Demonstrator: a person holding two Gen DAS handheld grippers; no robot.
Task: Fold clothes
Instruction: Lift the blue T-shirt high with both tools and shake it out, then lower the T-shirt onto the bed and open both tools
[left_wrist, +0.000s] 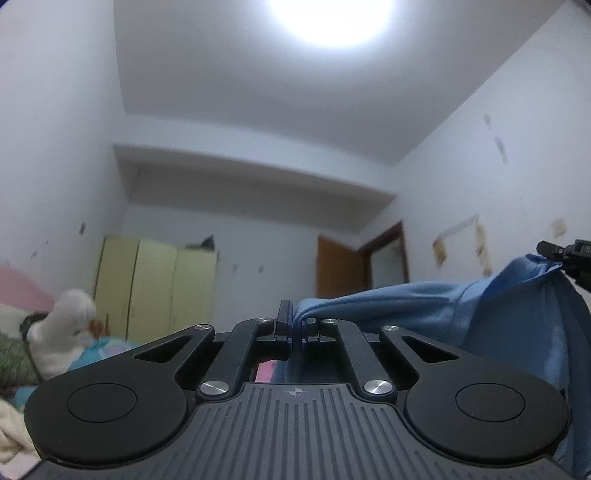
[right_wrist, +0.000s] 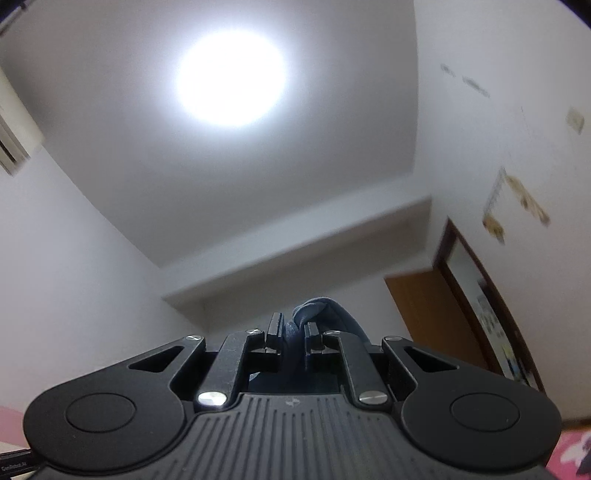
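Both grippers, left gripper and right gripper, are clamped on 1 soft, light blue garment stretched between them; edge grips suit limp cloth.

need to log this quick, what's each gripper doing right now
left gripper: shut on the blue shirt.
right gripper: shut on the same shirt.

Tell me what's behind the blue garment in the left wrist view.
Above the blue garment show a brown door, its frame and white wall. The floor and anything lower behind it are covered by the cloth.
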